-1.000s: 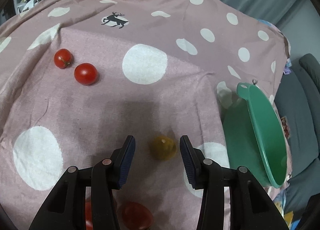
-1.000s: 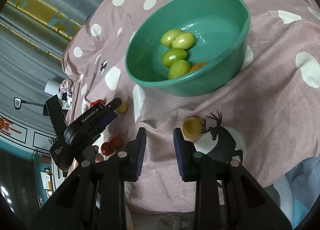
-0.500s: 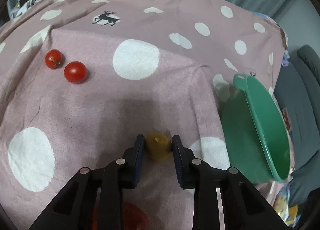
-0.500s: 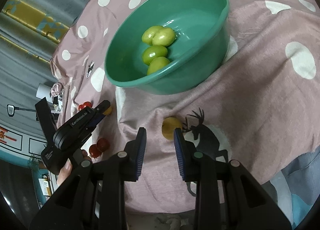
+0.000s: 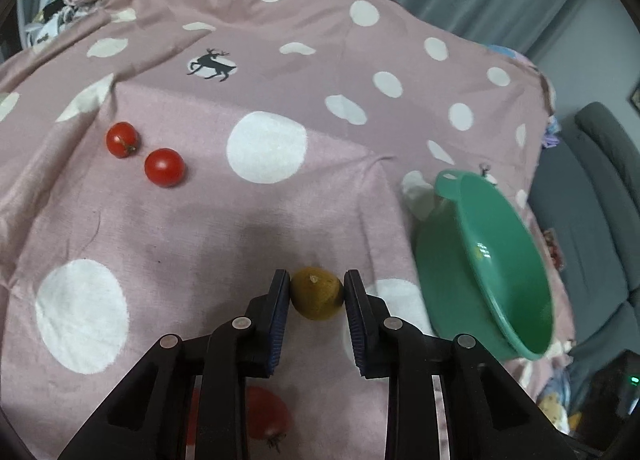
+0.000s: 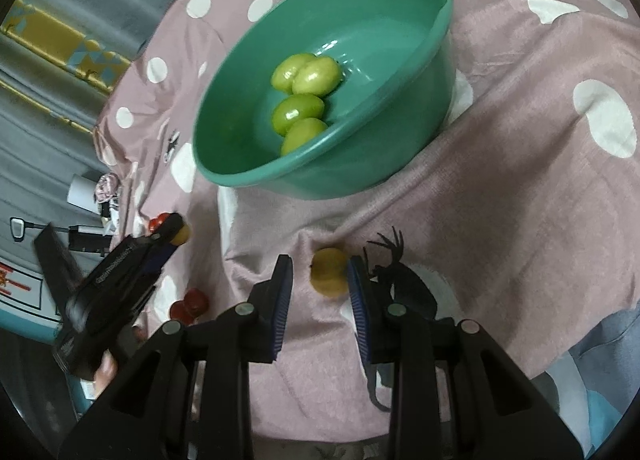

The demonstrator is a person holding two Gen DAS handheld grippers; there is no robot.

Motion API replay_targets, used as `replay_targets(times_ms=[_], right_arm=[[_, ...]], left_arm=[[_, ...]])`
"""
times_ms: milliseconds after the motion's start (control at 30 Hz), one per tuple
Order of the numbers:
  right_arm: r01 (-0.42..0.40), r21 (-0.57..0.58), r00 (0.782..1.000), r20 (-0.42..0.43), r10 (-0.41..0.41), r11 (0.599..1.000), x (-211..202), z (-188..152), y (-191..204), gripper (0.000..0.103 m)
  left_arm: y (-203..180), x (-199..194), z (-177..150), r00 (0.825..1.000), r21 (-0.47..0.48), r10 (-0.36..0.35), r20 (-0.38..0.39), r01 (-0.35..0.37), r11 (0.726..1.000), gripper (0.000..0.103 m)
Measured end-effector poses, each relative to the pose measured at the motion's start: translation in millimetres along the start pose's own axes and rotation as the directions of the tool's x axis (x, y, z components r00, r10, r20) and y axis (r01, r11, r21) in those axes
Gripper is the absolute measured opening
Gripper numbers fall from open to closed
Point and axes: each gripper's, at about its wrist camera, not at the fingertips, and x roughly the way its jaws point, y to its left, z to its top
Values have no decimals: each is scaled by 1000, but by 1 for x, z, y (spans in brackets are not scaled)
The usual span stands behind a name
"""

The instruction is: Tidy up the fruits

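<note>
The yellow fruit (image 5: pixel 317 298) sits clamped between the left tool's (image 5: pixel 316 300) pads.

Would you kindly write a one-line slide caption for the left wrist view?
Left gripper shut on a yellow fruit on the polka-dot cloth, green basin at right, two cherry tomatoes beyond.

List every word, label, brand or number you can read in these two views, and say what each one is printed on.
White lettering runs along the side of the left gripper in the right wrist view: motion-blurred here, not readable.
The framed panel with red marks at the far left edge of that view: too small and blurred to read.
The pink cloth carries only white dots and deer silhouettes, no text.
The green bowl shows no label.
Nothing readable in the left wrist view.
</note>
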Motion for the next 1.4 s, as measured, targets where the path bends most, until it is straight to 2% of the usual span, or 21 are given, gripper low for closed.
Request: replay_targets(times_ms=[67,200,233,300,500,733,867,1000,1133,1233,1267,1333,1400], right_arm=[[33,-27,999,4,-33,999,4,-1,5,29],[95,-71,994,-41,-98,993,20,-3,12,26],[102,-80,994,-26,-104,992,20,-3,14,26],[88,-41,996,-1,-88,995,18,0,12,26],[58,-59,998,-2,-58,997,13,2,15,26],[-44,-121,998,44,49,992,-18,-6,36,26],[-101,-119,992,61,109,988,-28,-6,38,26],[-132,-113,987,78,141,985,-39,2,36,26],[-130,-78,983,118,139,988,-55,15,25,26],[-135,-64,981,133,142,989,-69,28,19,26],[-131,-66,980,139,139,989,-72,33,19,26],[-103,-88,980,164,116,991,-84,45,21,26],[-104,-104,975,187,122,989,-92,51,19,26]], left_arm=[[-1,-2,1,999,0,-32,-3,32,999,28],[-1,-5,2,1000,0,-16,2,16,1000,28],[-2,-3,1,1000,9,-16,-10,16,1000,28],[-4,-2,0,1000,20,-5,-13,6,1000,28],[-7,-7,-1,999,25,-35,-10,35,999,28],[-10,-15,-3,998,30,-58,-5,58,998,28],[-14,-26,-3,996,33,-87,11,87,996,28],[-26,-35,-1,997,87,-71,29,68,994,28],[-45,-45,0,988,127,-153,39,147,981,28],[-67,-52,-1,992,182,-90,88,73,981,28],[-76,-52,1,991,207,-108,82,89,974,28],[-90,-45,5,990,229,-138,21,129,965,28],[-107,-43,6,989,273,-142,45,124,954,28]])
